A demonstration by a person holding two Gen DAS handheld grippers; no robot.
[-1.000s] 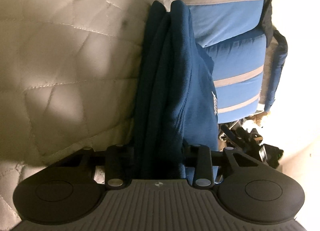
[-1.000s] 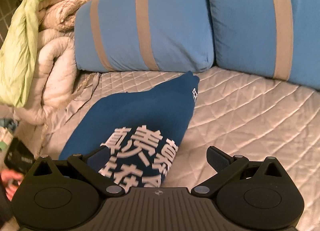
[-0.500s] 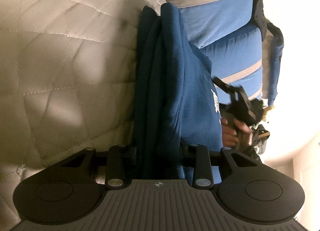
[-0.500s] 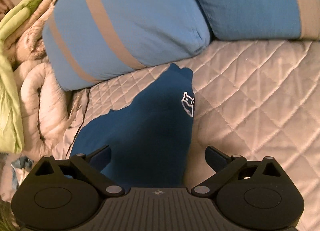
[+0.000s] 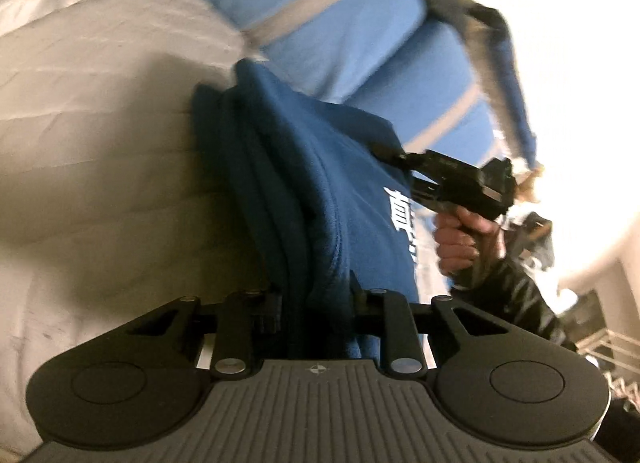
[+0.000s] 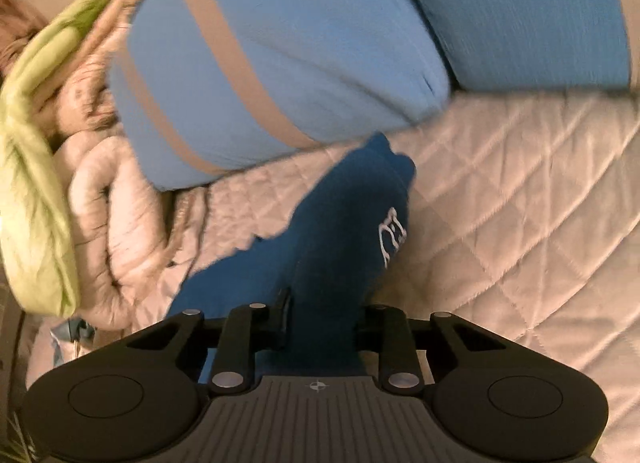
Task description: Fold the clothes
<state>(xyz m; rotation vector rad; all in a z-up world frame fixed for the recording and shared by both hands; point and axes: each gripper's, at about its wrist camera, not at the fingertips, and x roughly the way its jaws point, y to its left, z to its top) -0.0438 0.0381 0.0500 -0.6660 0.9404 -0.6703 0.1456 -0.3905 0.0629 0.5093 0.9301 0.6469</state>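
A dark blue sweatshirt [image 5: 320, 183] with white print hangs bunched over the quilted bed, its folds running away from the camera. My left gripper [image 5: 314, 299] has its jaws closing on a thick bunch of this cloth, pads pressing both sides. In the right wrist view the same sweatshirt [image 6: 340, 223] rises from the bed with a small white logo on it. The right gripper [image 6: 322, 315] has its jaws closing on its near edge, with cloth pinched between the pads. The left wrist view also shows the right gripper [image 5: 380, 149] at the garment's far side, held by a hand [image 5: 460, 239].
Two blue pillows with grey stripes [image 6: 280, 63] [image 6: 520, 15] lean at the head of the bed. The beige quilted cover [image 6: 520, 203] stretches to the right. A rolled beige duvet [image 6: 112, 203] and a green cloth [image 6: 36, 143] pile up at the left.
The right gripper went from wide open to closed on the sweatshirt's edge after moving onto it. The left gripper rose and rolled with its bunch of cloth, lifting the garment.
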